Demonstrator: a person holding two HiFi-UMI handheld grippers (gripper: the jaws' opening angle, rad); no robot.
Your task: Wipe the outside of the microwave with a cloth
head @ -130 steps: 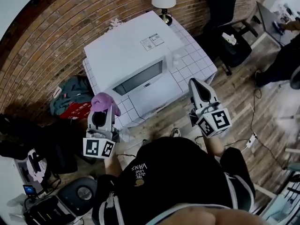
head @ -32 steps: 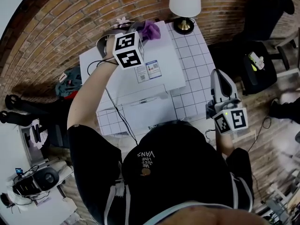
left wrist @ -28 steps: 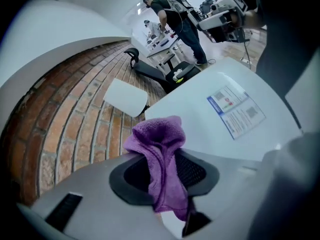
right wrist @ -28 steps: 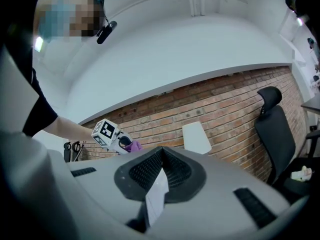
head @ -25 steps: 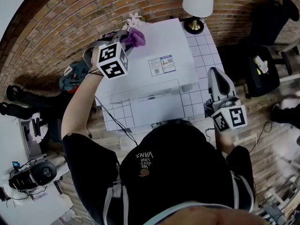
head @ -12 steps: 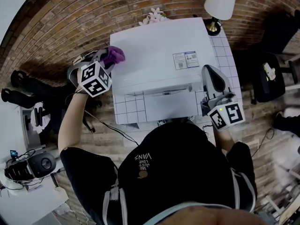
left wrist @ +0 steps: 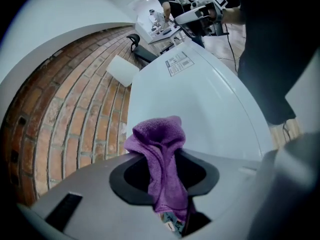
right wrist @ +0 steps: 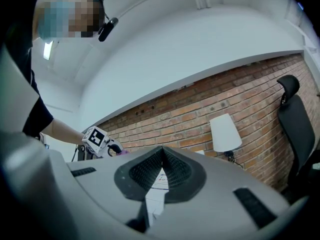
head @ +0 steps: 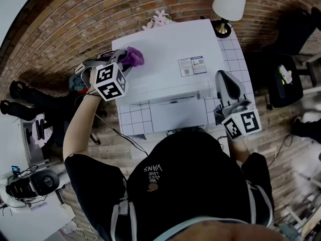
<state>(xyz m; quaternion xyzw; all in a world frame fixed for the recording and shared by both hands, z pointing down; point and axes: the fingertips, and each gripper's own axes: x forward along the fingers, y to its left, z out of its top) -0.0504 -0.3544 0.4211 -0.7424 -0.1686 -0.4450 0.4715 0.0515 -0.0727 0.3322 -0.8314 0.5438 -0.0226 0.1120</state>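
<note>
The white microwave (head: pixel 165 64) stands on a tiled table, its top facing the head view. My left gripper (head: pixel 124 60) is shut on a purple cloth (head: pixel 133 56), which rests on the microwave's top near its left back corner. In the left gripper view the cloth (left wrist: pixel 160 149) bulges out between the jaws over the white top (left wrist: pixel 210 104). My right gripper (head: pixel 223 77) hangs beside the microwave's right side, jaws together with nothing between them. The right gripper view shows those jaws (right wrist: pixel 161 154) closed and the left gripper (right wrist: pixel 97 141) far off.
A lamp (head: pixel 228 4) stands behind the microwave at the right, a small pale flower ornament (head: pixel 159 18) at the back. The white tiled table (head: pixel 134 120) meets a brick wall (head: pixel 75 24). A black office chair (head: pixel 286 72) is at the right, dark gear (head: pixel 30 104) at the left.
My left gripper has swept the cloth across the microwave's top from the back middle to the left edge, then slightly back inward. The right gripper has stayed beside the right side.
</note>
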